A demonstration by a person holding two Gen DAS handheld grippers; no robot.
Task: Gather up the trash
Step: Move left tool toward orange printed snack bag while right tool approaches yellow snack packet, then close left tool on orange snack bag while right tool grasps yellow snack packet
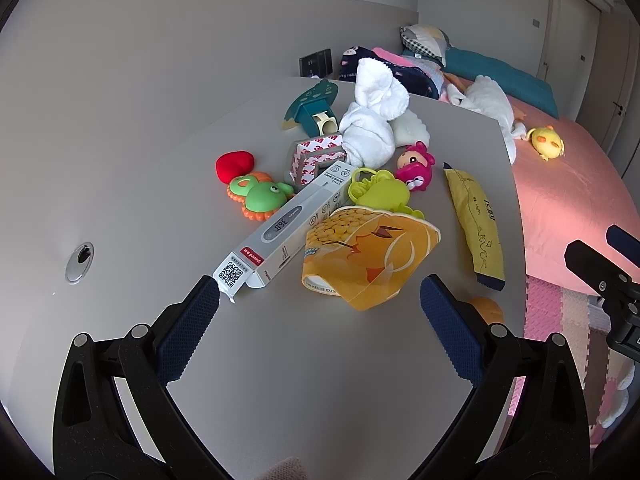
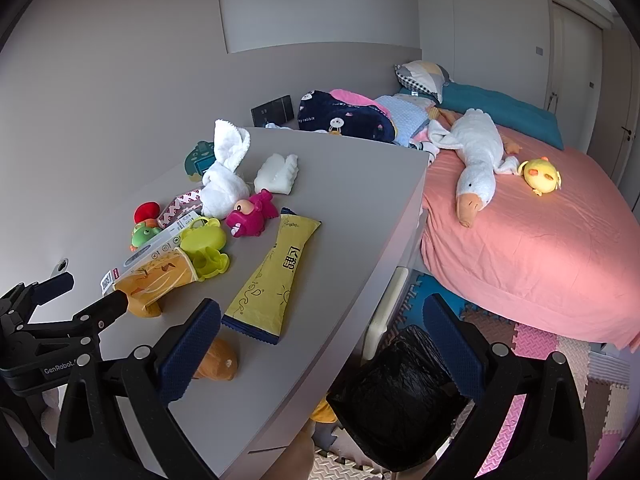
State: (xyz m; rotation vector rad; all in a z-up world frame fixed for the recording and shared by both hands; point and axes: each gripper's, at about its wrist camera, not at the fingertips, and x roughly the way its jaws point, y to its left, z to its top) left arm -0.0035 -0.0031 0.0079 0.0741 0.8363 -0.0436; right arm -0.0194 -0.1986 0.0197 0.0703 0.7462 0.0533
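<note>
Both grippers, left [image 1: 320,304] and right [image 2: 322,328], hold fingers wide, empty. Orange corn pouch [image 1: 368,256] lies on table [image 1: 280,360] between left fingers; yellow wrapper [image 2: 272,276] nearby; black-lined bin [image 2: 400,396] stands on the floor below the table edge.

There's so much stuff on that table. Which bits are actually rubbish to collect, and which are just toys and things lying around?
Likely part of the job:
- orange snack pouch
- yellow wrapper
- thermometer box
- black-lined bin
- left gripper and right gripper, both open

Just lying about:
- green frog toy
- pink toy
- white towel
- tape dispenser
- plush goose on the bed
</note>
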